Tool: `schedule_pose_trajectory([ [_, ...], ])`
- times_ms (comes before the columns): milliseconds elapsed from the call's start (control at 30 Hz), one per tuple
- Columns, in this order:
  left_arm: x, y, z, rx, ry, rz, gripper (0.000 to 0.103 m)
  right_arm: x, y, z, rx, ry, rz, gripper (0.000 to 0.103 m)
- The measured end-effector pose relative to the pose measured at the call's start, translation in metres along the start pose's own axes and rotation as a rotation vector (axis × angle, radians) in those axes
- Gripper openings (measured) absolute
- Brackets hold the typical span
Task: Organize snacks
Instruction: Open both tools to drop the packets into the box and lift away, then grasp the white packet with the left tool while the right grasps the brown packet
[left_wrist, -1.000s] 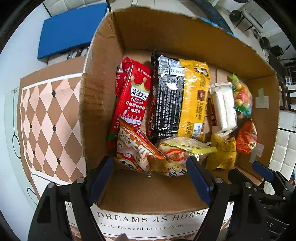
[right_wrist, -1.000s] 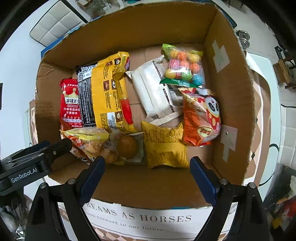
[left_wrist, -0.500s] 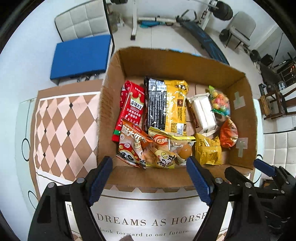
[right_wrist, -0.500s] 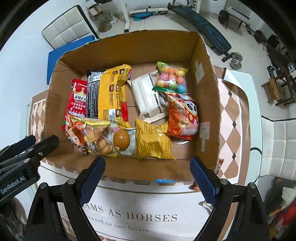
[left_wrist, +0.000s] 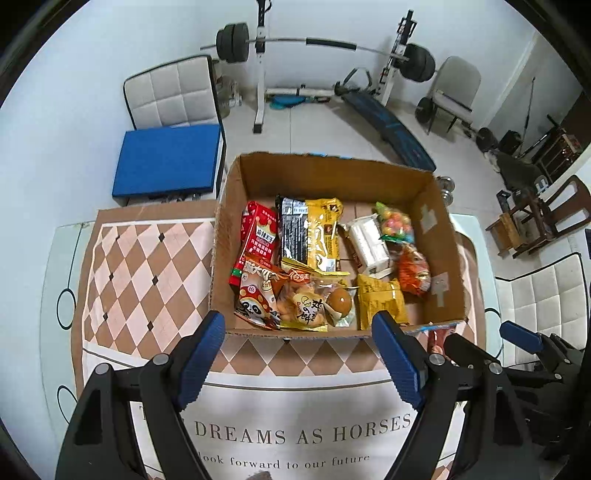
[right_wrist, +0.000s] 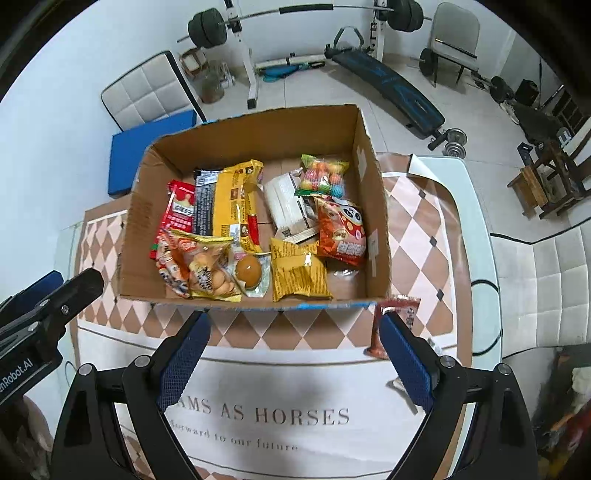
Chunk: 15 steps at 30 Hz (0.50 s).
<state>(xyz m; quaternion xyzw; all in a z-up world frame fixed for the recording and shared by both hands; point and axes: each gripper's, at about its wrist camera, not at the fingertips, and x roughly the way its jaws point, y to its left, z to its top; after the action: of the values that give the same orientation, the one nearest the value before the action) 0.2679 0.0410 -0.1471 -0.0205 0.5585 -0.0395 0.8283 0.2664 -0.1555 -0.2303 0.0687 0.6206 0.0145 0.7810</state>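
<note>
An open cardboard box (left_wrist: 437, 236) (right_wrist: 376, 206) stands on the table and holds several snack packs: a red pack (left_wrist: 260, 236), a black-and-yellow pack (left_wrist: 314, 232), a white pack (left_wrist: 369, 242), a candy bag (right_wrist: 325, 179), an orange pack (right_wrist: 341, 230), a yellow pack (right_wrist: 297, 273) and a biscuit bag (right_wrist: 208, 269). A small red snack pack (right_wrist: 397, 321) lies on the table outside the box's near right corner. My left gripper (left_wrist: 299, 354) is open and empty in front of the box. My right gripper (right_wrist: 295, 354) is open and empty too.
The table carries a diamond-patterned cloth (left_wrist: 147, 266) with printed lettering. A blue-cushioned chair (left_wrist: 166, 158) stands behind the table on the left. Weight benches and barbells (left_wrist: 317, 44) fill the room behind. White chairs (right_wrist: 546, 280) stand at the right.
Both grippers have pulled back and up from over the box. The whole box, the table and the room have come into view. Both stay open and empty.
</note>
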Motion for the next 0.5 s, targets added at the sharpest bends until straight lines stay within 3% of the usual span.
schedule_pose_trajectory([
  [167,-0.027,-0.006,-0.017,0.033,-0.064,0.004,0.081,-0.032,0.000,-0.024,0.010,-0.058,0.010,0.095],
  [367,-0.042,-0.011,-0.036,0.060,-0.084,-0.010,0.081,-0.058,0.003,-0.051,0.023,-0.096,0.016,0.095],
  [467,-0.039,-0.015,-0.046,0.051,-0.054,-0.049,0.098,-0.062,-0.006,-0.063,0.058,-0.102,0.020,0.095],
  [500,-0.038,-0.016,-0.048,0.047,-0.046,-0.065,0.098,-0.062,-0.014,-0.068,0.078,-0.104,0.022,0.095],
])
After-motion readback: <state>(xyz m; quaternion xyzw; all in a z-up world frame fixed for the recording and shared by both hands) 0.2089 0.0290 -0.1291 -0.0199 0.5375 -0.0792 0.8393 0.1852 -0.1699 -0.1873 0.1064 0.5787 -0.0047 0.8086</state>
